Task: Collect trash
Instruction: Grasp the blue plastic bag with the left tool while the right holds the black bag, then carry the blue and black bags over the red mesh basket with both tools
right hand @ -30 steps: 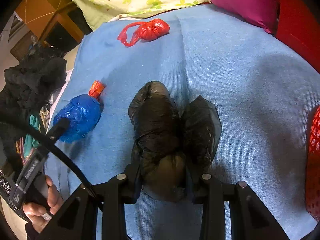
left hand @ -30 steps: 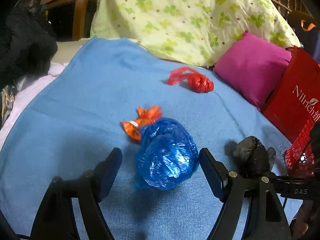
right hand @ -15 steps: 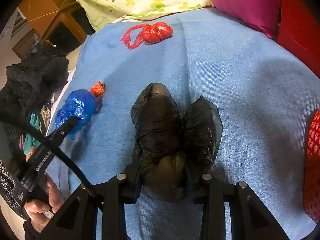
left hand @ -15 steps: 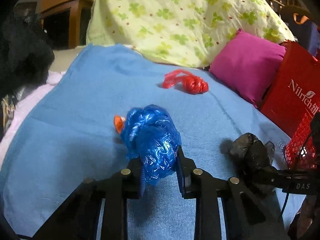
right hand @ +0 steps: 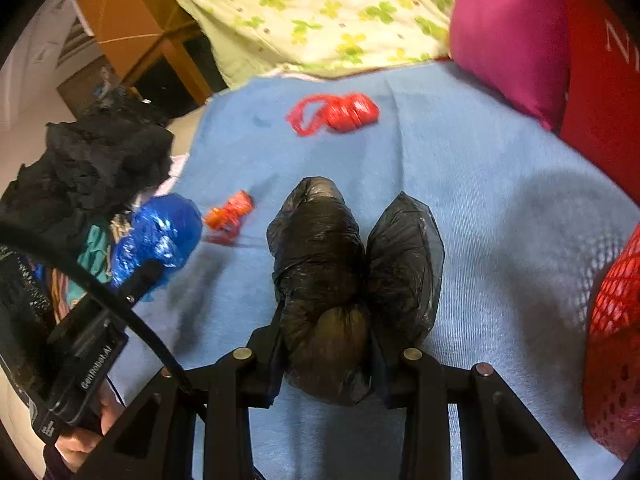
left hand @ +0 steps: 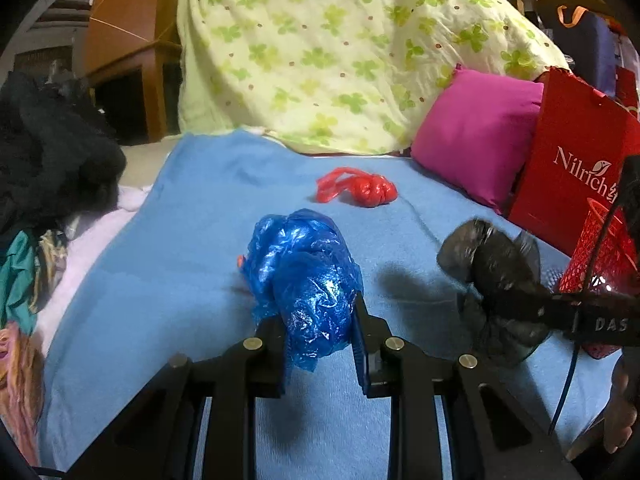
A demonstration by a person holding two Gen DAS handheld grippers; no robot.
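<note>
Right now the left gripper [left hand: 318, 336] has its jaws clamped on a crumpled blue plastic bag [left hand: 306, 276], which bulges forward from between the fingers above the blue blanket [left hand: 192, 220]; in the right wrist view the same bag [right hand: 160, 240] sits at nine o'clock, with a small orange wrapper [right hand: 230, 214] lying on the blanket just beyond it; the right gripper [right hand: 326, 354] has its jaws pressed against a black plastic bag [right hand: 320, 272], whose second lobe puffs out past the right finger; from the left wrist view that black bag [left hand: 492, 264] shows at three o'clock, blurred; a knotted red plastic bag [left hand: 362, 190] lies on the blanket at twelve o'clock, well apart from both grippers; a red mesh basket [right hand: 616, 340] stands at three o'clock in the right wrist view, beside a red paper bag [left hand: 576, 160] and a magenta pillow [left hand: 476, 140]; a floral quilt [left hand: 340, 52] is heaped behind; dark clothes [left hand: 48, 152] are piled at nine o'clock.
</note>
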